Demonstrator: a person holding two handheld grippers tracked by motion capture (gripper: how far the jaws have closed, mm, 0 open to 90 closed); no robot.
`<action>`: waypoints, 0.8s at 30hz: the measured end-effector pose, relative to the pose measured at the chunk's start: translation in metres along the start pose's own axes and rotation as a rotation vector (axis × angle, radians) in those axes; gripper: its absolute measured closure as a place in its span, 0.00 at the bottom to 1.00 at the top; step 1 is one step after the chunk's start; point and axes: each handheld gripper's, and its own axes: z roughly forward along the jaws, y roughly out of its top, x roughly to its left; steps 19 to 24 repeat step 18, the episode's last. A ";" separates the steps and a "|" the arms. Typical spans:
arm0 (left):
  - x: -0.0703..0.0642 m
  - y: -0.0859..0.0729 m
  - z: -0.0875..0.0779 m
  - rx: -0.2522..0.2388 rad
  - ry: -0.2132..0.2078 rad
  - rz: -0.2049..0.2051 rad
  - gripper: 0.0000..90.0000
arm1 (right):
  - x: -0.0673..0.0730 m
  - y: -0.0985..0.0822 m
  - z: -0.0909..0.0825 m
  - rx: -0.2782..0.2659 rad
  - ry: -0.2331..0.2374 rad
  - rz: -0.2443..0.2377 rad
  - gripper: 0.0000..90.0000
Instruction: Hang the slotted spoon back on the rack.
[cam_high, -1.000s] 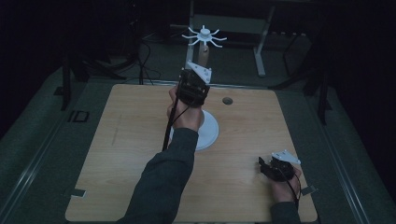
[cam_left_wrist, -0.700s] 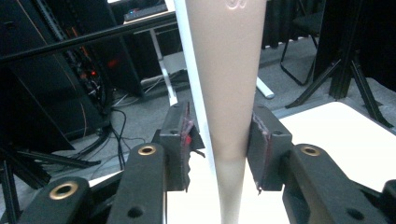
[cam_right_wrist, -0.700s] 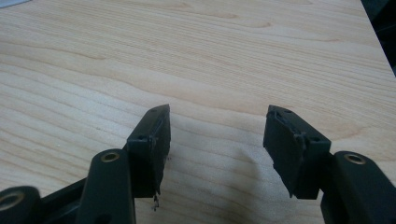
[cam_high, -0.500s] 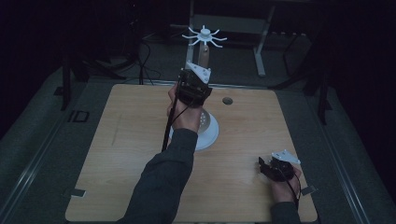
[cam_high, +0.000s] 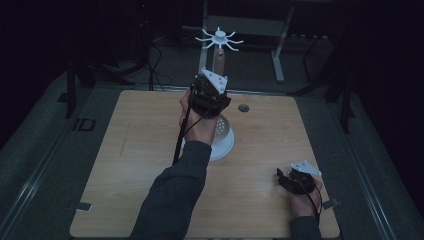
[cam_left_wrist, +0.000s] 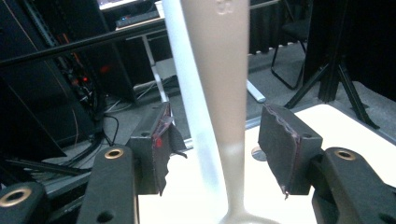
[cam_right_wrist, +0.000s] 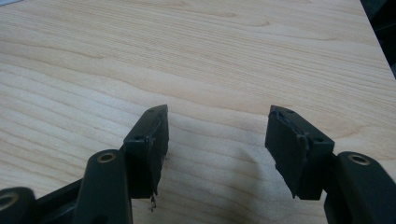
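a white round-based stand with a tall tan post sits near the middle of the light wooden tabletop, with a small dark round hole in the tabletop behind it to the right. the left tongs are raised over the stand, the post between their jaws. the right tongs rest low at the near right corner, well apart from the stand.
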 end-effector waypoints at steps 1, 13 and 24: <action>0.000 0.000 0.000 0.000 -0.003 0.000 0.49 | 0.000 0.000 0.000 0.000 -0.001 0.001 0.43; 0.000 -0.008 -0.006 0.019 -0.047 -0.008 0.48 | 0.000 0.000 0.000 0.000 -0.003 0.004 0.42; 0.001 -0.013 -0.008 0.030 -0.068 -0.016 0.48 | 0.000 0.000 0.000 0.003 -0.004 0.007 0.41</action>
